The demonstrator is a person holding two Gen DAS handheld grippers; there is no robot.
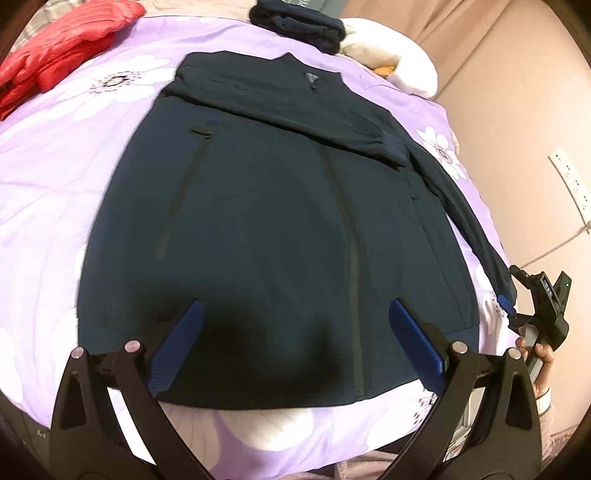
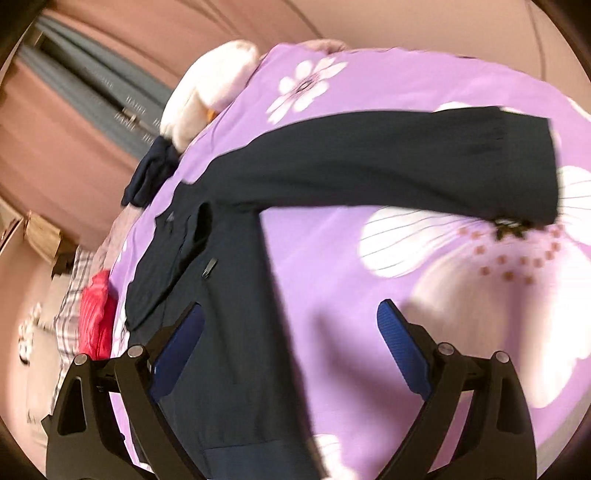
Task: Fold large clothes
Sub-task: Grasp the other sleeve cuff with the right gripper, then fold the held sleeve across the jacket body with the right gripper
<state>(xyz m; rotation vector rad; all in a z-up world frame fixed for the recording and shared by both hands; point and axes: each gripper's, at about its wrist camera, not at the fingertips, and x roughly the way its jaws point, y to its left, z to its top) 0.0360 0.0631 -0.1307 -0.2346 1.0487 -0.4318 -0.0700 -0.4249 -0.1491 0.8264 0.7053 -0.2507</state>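
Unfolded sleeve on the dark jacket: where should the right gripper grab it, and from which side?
Take the sleeve at its ribbed cuff, coming from the free end. It lies flat and straight out from the jacket on the bedspread, cuff edge exposed.

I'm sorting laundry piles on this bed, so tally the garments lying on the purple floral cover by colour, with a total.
Dark navy: 2, the spread-out zip jacket and a folded bundle beyond its collar.
Red: 1, a quilted puffer jacket at the far left corner.
Total: 3 garments. The white plush toy is not counted.
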